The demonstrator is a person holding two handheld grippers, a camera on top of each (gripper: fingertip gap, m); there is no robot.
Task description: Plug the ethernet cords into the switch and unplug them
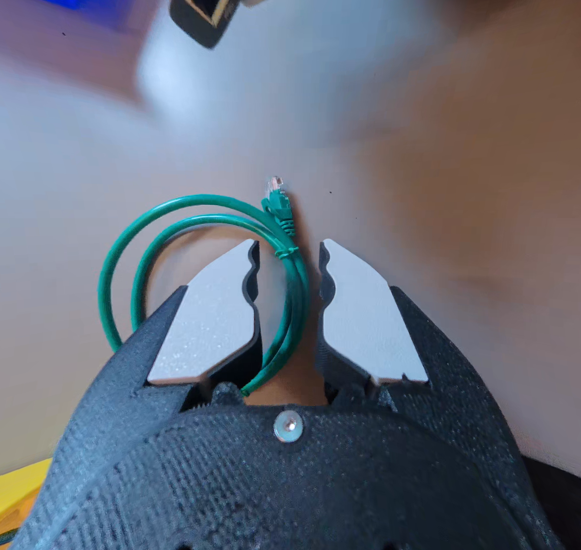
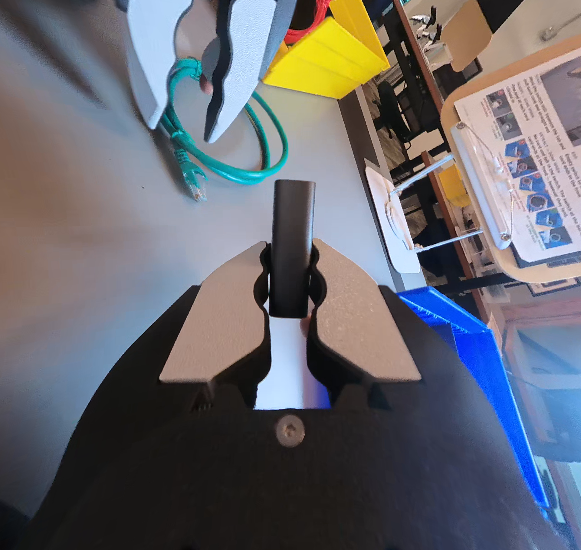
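Note:
A green ethernet cord (image 1: 201, 196) lies coiled on the grey table (image 1: 408, 157), its clear plug (image 1: 276, 189) pointing away. My left gripper (image 1: 289, 249) is open just above it, and the tied part of the coil runs between the fingers, untouched as far as I can tell. My right gripper (image 2: 290, 245) is shut on the small black switch (image 2: 292, 245) and holds it above the table. The switch's open port (image 1: 207, 3) faces the left wrist camera, blurred, at the top. In the right wrist view the left gripper (image 2: 182, 129) hangs over the cord (image 2: 245, 176) and plug (image 2: 196, 186).
A yellow bin (image 2: 323, 60) holding a red cord (image 2: 314, 7) stands beyond the green cord, near the table edge. A blue bin (image 2: 471, 362) is at the right. A white stand (image 2: 390, 214) sits at the table's edge; another table with an instruction sheet (image 2: 534, 157) is beyond. Across from one pair of fingers to the other is roughly 12 cm.

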